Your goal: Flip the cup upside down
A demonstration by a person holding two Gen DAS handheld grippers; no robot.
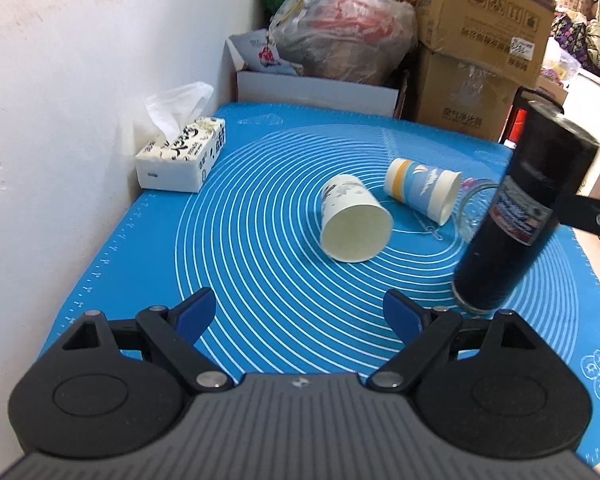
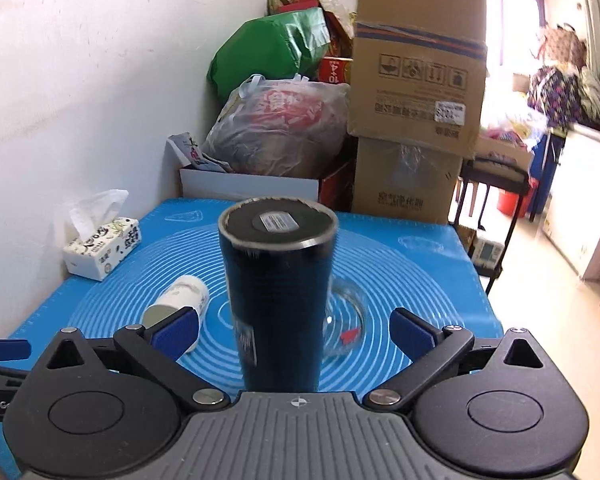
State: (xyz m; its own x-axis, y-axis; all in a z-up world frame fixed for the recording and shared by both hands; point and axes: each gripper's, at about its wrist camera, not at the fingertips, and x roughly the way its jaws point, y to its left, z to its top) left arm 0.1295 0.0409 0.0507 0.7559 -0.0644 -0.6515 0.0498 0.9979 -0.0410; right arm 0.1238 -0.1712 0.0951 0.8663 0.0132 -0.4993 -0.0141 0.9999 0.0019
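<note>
A tall black tumbler (image 2: 278, 300) stands upside down on the blue mat (image 2: 412, 276), base up with a sticker on it. It stands between the spread fingers of my right gripper (image 2: 296, 334), which is open and not touching it. In the left wrist view the tumbler (image 1: 512, 220) stands at the right, leaning in the lens. My left gripper (image 1: 300, 314) is open and empty, low over the mat's near side. A white paper cup (image 1: 352, 220) and a blue paper cup (image 1: 422, 190) lie on their sides. A clear glass (image 2: 346, 320) lies behind the tumbler.
A tissue box (image 1: 182, 154) sits at the mat's far left by the white wall. Cardboard boxes (image 2: 416, 92), plastic bags (image 2: 284, 128) and a white box (image 1: 316, 88) crowd the far edge. The table's right edge drops to the floor (image 2: 540, 280).
</note>
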